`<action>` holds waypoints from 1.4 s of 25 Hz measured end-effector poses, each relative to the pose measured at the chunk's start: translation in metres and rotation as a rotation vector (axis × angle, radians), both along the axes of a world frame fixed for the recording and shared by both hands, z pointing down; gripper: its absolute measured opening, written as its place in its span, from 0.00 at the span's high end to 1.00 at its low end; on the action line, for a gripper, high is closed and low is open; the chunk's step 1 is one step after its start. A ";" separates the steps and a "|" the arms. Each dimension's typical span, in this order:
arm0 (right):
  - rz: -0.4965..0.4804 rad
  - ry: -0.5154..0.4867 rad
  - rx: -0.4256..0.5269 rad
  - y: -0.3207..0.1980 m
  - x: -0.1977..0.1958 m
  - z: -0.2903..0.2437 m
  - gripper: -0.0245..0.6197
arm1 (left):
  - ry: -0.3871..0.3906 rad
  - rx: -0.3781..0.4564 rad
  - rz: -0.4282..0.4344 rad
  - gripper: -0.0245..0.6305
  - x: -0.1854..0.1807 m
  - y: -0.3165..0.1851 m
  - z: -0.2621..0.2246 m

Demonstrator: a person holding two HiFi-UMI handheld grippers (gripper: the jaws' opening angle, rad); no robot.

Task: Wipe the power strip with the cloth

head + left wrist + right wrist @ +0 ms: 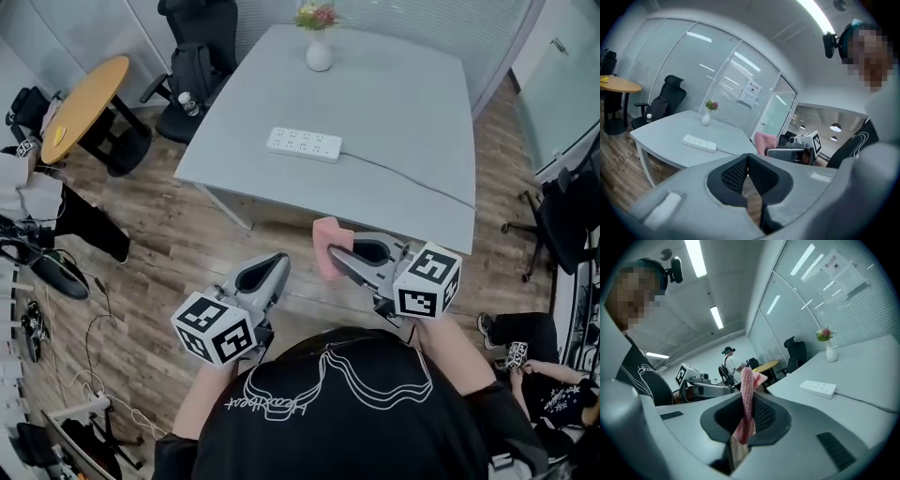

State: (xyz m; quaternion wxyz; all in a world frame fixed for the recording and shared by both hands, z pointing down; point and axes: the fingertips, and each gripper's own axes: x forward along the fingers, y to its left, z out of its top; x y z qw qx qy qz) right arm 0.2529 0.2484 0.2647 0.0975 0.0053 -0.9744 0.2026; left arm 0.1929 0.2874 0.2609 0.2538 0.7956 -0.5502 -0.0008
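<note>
A white power strip (304, 144) lies on the grey table (394, 112), its cable running off to the right; it also shows in the left gripper view (699, 143) and the right gripper view (818, 389). My right gripper (334, 257) is shut on a pink cloth (329, 242), held off the table's near edge; the cloth (747, 401) stands up between its jaws. My left gripper (272, 272) is shut with nothing in it, lower left of the right one, over the wooden floor.
A white vase with flowers (319, 42) stands at the table's far edge. A round wooden table (82, 105) and black office chairs (192, 56) stand to the left. A seated person (548, 370) is at the right. Cables lie on the floor at left.
</note>
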 end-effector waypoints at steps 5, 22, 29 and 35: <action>-0.033 0.057 -0.018 -0.039 -0.026 0.020 0.91 | -0.019 0.000 0.009 0.94 -0.021 -0.038 0.011; 0.228 0.117 -0.095 -0.184 -0.135 0.058 0.91 | 0.050 -0.123 0.344 0.94 -0.130 -0.199 0.053; 0.384 0.189 -0.146 -0.259 -0.188 0.077 0.91 | 0.097 -0.171 0.469 0.94 -0.196 -0.274 0.059; 0.454 0.196 -0.203 -0.301 -0.218 0.095 0.91 | 0.036 -0.223 0.461 0.94 -0.243 -0.318 0.087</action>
